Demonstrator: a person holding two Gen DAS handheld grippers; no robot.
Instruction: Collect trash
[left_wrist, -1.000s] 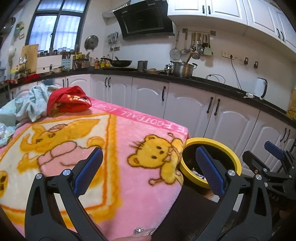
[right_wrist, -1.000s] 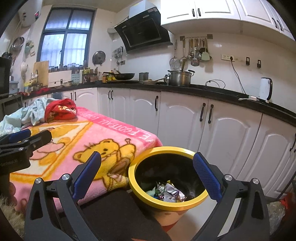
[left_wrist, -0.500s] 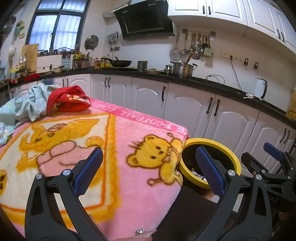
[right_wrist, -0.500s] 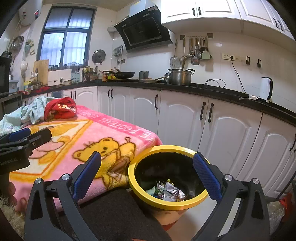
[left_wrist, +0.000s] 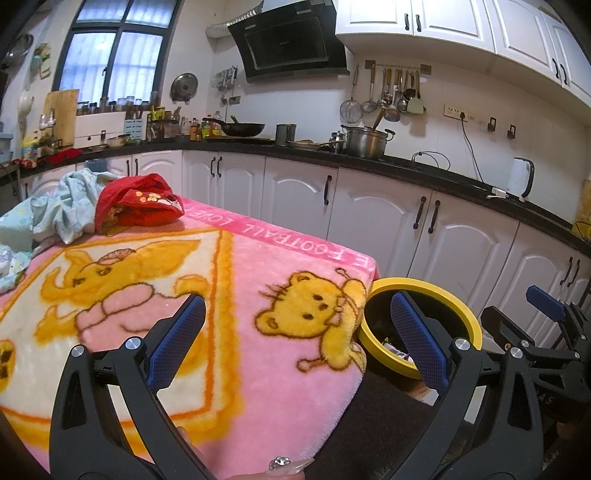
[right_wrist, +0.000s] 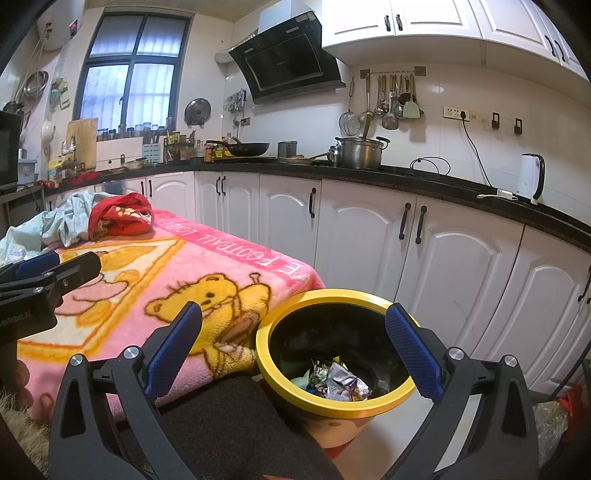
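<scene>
A yellow-rimmed trash bin (right_wrist: 280, 317) stands on the floor beside the table, with crumpled wrappers (right_wrist: 340, 380) at its bottom. My right gripper (right_wrist: 293, 349) hovers open over the bin's near side, nothing between its blue pads. In the left wrist view the bin (left_wrist: 461, 306) shows at the table's right edge. My left gripper (left_wrist: 295, 338) is open and empty above the pink cartoon blanket (left_wrist: 240, 258), spanning the blanket corner and the bin. The right gripper (left_wrist: 543, 314) appears at the far right there; the left gripper (right_wrist: 48, 269) shows at the left of the right wrist view.
A red cloth (left_wrist: 136, 203) and a pale blue cloth (left_wrist: 55, 210) lie bunched at the blanket's far left. White cabinets (right_wrist: 369, 236) under a black counter run behind the table and bin. A dark-clad knee (right_wrist: 236, 424) fills the near foreground.
Both views have barely shifted; the grippers stay open and nearly still over the blanket corner and the bin.
</scene>
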